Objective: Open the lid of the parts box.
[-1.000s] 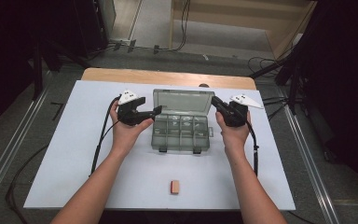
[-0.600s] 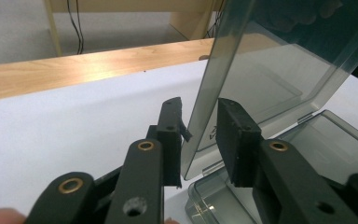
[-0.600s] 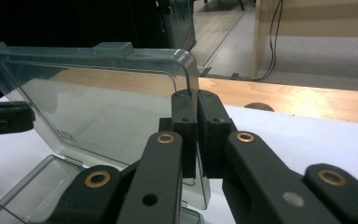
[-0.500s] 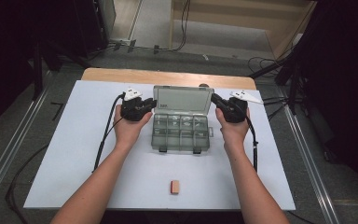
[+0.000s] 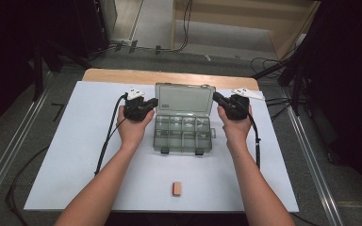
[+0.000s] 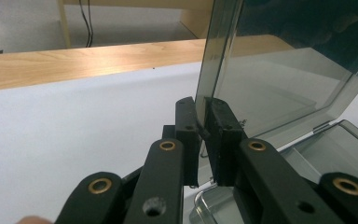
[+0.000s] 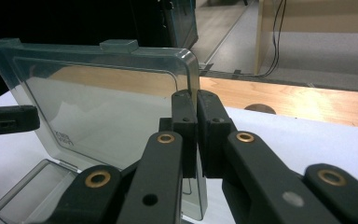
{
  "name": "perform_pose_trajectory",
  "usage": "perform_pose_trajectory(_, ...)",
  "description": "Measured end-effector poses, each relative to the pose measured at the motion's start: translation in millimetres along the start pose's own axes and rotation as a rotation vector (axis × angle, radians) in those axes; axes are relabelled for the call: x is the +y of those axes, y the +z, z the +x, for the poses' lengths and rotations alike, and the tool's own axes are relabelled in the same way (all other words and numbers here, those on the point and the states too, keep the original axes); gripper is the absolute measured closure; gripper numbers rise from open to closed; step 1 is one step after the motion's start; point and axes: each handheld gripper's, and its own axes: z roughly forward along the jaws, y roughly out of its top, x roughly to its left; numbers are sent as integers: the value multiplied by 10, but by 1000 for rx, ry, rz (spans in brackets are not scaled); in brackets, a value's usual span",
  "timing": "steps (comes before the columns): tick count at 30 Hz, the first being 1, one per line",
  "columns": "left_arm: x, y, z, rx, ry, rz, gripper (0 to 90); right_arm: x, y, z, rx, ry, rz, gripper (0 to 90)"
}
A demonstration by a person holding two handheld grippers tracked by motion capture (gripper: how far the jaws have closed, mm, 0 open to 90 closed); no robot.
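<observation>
On the white table (image 5: 75, 141), in the high view, a clear compartment box (image 5: 183, 134) stands near the middle with its lid (image 5: 185, 98) raised at the far side. The left tool (image 5: 153, 102) meets the lid's left edge and the right tool (image 5: 215, 97) meets its right edge, a hand behind each and both forearms coming up from the near edge. A cable (image 5: 108, 136) trails from the left tool toward the person. A small tan block (image 5: 176, 189) lies well apart from the box, near the front edge of the table. A wooden strip (image 5: 165, 76) runs along the table's far side.

In the left gripper view, the left tool (image 6: 202, 122) has just been closing, and its two black pads now pinch the side edge of the upright lid (image 6: 284, 70), the clear sheet standing between them. The box's open tray (image 6: 340, 149) lies low at the right, and the wooden strip (image 6: 74, 63) crosses behind the white surface.

In the right gripper view, the right tool (image 7: 196, 108) is clamped on the lid's (image 7: 98, 98) other side edge, just below a rounded corner, with its jaws nearly together around the thin plastic. Across the lid at the far left, the tip of the left tool (image 7: 9, 119) holds the opposite edge. A corner of the tray (image 7: 37, 191) shows at the lower left.
</observation>
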Motion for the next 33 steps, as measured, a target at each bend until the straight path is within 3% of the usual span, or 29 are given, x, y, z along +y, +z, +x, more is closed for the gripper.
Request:
perform_pose_trajectory(5, -3, 9, 14, -2, -7, -4, 843, -20, 27, -33, 18, 17, -2, 824)
perform_pose_trajectory(11, -8, 19, 40, -14, -15, -8, 844, -126, 107, -25, 4, 4, 14, 775)
perform_pose_trajectory(20, 1, 37, 71, -26, -18, -5, 847, -304, 227, -67, -12, 9, 76, 778)
perform_pose_trajectory(33, 32, 103, 108, -28, -28, 9, 850, -362, 324, -110, -33, 84, 108, 814)
